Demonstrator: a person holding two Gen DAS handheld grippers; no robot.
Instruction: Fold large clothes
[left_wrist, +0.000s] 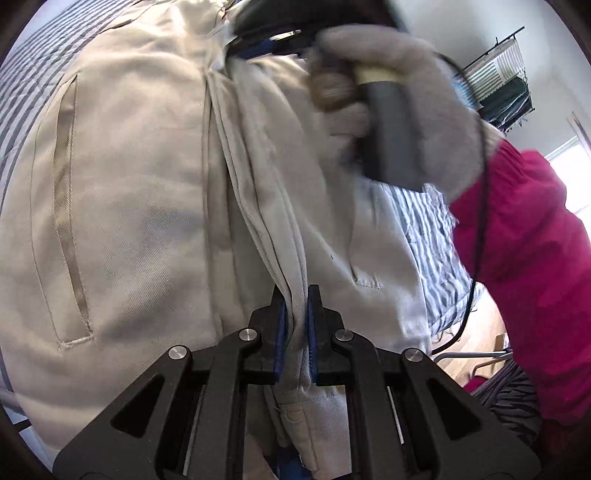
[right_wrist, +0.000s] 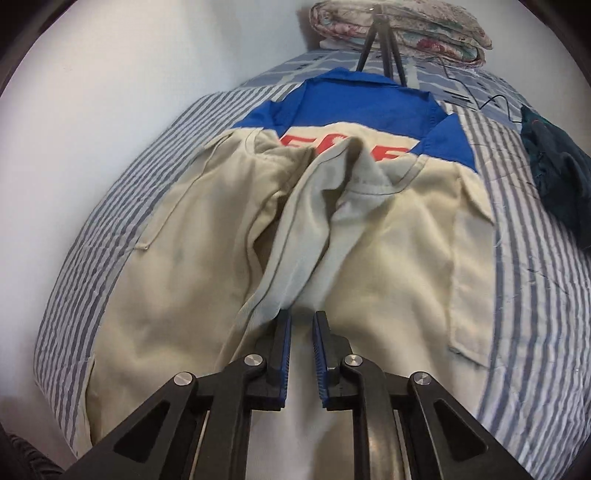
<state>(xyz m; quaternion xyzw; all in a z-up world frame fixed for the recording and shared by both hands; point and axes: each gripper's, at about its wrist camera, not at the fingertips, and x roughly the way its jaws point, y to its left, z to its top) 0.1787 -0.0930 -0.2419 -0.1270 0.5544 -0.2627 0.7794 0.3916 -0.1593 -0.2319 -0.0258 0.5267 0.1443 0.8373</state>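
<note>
Beige jacket: spread across the striped bed, blue collar toward its far edge; front hem bunched mid-bed
Left gripper: pinching that hem; may slip, sagging the fold
Right gripper: slightly spread, empty
Obstacles: tripod, dark cloth at right edge

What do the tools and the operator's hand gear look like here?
Both tools, left and right, have black angular linkage arms with silver rivets and blue ribbed pads. The right hand wears a grey glove and magenta sleeve; a thin black cable trails down.
</note>
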